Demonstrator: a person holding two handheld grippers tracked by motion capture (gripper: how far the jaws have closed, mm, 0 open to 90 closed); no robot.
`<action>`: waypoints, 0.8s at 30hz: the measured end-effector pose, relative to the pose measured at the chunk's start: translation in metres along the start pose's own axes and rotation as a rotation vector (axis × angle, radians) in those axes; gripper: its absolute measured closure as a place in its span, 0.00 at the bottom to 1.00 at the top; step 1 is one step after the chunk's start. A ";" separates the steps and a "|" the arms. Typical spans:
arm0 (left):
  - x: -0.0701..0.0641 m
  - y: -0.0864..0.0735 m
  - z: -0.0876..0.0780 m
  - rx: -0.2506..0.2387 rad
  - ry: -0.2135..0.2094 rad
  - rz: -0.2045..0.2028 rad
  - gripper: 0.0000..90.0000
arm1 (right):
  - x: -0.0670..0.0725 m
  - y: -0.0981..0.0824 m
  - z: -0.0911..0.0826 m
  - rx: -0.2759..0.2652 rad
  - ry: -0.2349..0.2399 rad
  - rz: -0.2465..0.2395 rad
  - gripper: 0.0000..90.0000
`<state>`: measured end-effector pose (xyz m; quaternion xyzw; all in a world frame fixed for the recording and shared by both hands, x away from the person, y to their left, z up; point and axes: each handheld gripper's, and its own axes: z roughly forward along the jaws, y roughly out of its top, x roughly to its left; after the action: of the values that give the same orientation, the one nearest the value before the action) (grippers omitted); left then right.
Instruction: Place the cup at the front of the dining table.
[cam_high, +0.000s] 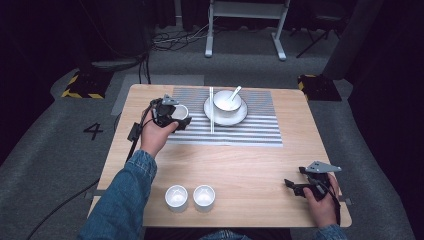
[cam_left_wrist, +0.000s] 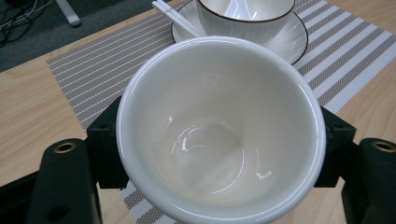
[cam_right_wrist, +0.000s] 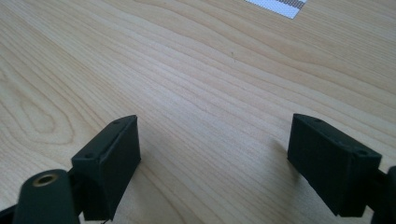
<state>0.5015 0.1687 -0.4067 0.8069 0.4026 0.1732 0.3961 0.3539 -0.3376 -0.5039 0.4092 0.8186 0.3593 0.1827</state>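
- High view: nearest the camera I note two small white cups (cam_high: 190, 196) standing side by side at the near edge of the table (cam_high: 240, 165), untouched. My left claw (cam_high: 172, 116) sits at the left end of the striped placemat (cam_high: 250, 131), clamped on a third white cup (cam_high: 180, 112). On the mat beside it stand a bowl (cam_high: 226, 101) with a spoon (cam_high: 234, 93) on a plate (cam_high: 239, 117), and chopsticks (cam_high: 211, 110) laid just left of the plate. My right claw (cam_high: 300, 186) rests low over bare wood at the near right, well apart from everything.
- Left claw view: the cup (cam_left_wrist: 219, 130) sits between the jaws, one pad pressed against each side of its wall, mouth up and empty. Placemat (cam_left_wrist: 98, 79) lies beneath; plate and bowl just beyond.
- Right claw view: jaws stand wide apart, nothing between them, above plain table (cam_right_wrist: 196, 70).
- Assessment: the step in hand appears to be setting a cup at the place setting. Next move calls for lowering it level onto the mat, clear of the chopsticks, then releasing. Two cups likely remain.
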 end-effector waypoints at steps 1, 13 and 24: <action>0.001 0.001 0.003 -0.003 -0.005 -0.006 0.29 | 0.000 0.000 0.000 0.000 0.000 0.000 0.19; 0.007 0.004 0.045 0.003 0.013 -0.037 0.29 | 0.000 0.000 0.000 0.000 0.000 0.000 0.19; 0.000 0.006 0.077 0.018 0.008 0.009 0.29 | 0.000 0.000 0.000 0.001 0.000 0.001 0.19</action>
<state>0.5499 0.1281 -0.4503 0.8117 0.4019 0.1745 0.3863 0.3539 -0.3376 -0.5039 0.4097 0.8185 0.3591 0.1825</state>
